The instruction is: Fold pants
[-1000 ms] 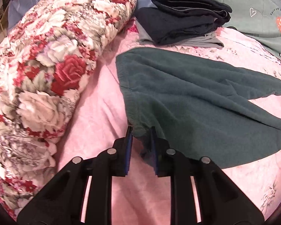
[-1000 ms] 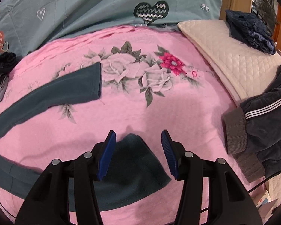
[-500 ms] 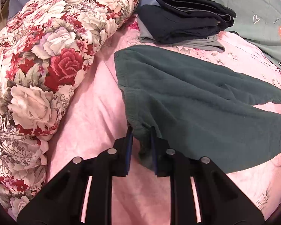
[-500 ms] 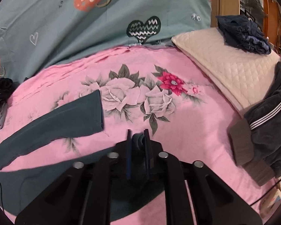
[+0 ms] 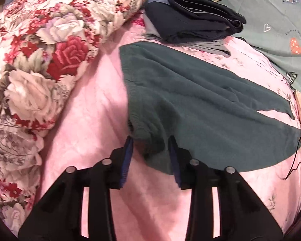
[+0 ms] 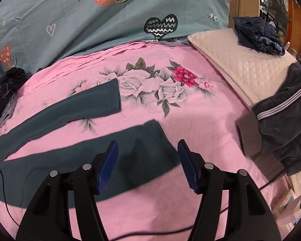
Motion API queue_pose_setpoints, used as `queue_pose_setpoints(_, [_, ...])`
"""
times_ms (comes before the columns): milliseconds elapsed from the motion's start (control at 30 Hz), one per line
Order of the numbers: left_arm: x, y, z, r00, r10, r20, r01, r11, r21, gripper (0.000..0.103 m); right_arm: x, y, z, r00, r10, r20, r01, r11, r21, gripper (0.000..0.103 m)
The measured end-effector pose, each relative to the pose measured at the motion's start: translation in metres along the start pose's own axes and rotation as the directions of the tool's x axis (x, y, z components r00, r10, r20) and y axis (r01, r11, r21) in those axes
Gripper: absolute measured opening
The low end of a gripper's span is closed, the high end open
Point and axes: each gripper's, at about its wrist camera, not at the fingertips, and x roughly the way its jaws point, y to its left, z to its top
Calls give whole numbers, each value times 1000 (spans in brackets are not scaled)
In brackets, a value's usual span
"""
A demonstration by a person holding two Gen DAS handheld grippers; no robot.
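Observation:
Dark teal pants [image 5: 190, 100] lie spread on the pink floral bedsheet [image 5: 94, 104]. In the left wrist view my left gripper [image 5: 150, 148] is open, its jaws on either side of the bunched near waistband corner, with cloth between them. In the right wrist view my right gripper [image 6: 147, 150] is open above the near leg cuff [image 6: 146, 140] of the pants. The far leg [image 6: 86, 104] lies flat further back, apart from the near one.
A rolled floral quilt [image 5: 40, 50] lies at the left. A stack of folded dark clothes [image 5: 192, 24] sits behind the waistband. A cream quilted pillow [image 6: 240, 66] and a dark striped jacket [image 6: 281, 120] lie at the right. A thin black cable [image 6: 170, 231] crosses the near sheet.
Both grippers have opened. The left let go of the waistband corner; the right closed on the near cuff half a second ago and has now released it.

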Motion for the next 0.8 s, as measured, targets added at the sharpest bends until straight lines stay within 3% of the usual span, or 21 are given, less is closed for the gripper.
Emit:
queue_pose_setpoints(67, [4,-5,0,1000,-11,-6,11,1000,2,36,-4,1,-6,1000,5,-4,-5,1000,-5,62])
queue_pose_setpoints(100, [6,-8,1,1000,-16,-12,16,1000,3,30,-4,3,-9,1000,10,-5,-10,1000,-8,62])
queue_pose_setpoints(167, [11,-15,1,999,-31,-28,32,999,15,8,-5,7,-14,1000,21,-11,-21,1000,-14,62])
queue_pose_setpoints(267, [23,-18,2,997,-26,-66,27,1000,17,8,-4,15,-20,999,41,-25,-42,999,-25,62])
queue_pose_setpoints(333, [29,-12,5,995,-43,-85,39,998,-41,9,-4,20,-22,998,50,-27,-51,998,-35,62])
queue_pose_setpoints(433, [28,-8,7,995,-52,-79,47,997,-66,21,-8,26,-23,997,70,-19,-71,996,-47,62])
queue_pose_setpoints(467, [28,-7,7,996,-42,-77,37,997,-68,34,-9,28,-23,997,74,-17,-75,996,-52,62])
queue_pose_setpoints(533, [28,-4,8,997,-23,-70,18,997,-77,46,-11,30,-24,997,78,-11,-78,995,-58,62])
queue_pose_setpoints(600, [27,2,8,997,-28,-70,21,995,-97,46,-12,31,-24,996,84,-8,-85,995,-59,62])
queue_pose_setpoints(633, [27,4,9,997,-38,-68,30,993,-112,44,-12,32,-25,996,85,-7,-86,994,-61,62])
queue_pose_setpoints(667, [27,5,10,997,-38,-66,29,992,-122,32,-13,33,-25,996,85,-7,-85,994,-64,62])
queue_pose_setpoints(700, [28,7,11,997,-39,-67,30,991,-127,8,-13,34,-25,996,84,-6,-84,994,-67,62])
queue_pose_setpoints(800, [28,13,11,997,-49,-62,38,986,-165,3,-12,34,-26,997,82,-8,-82,994,-70,62])
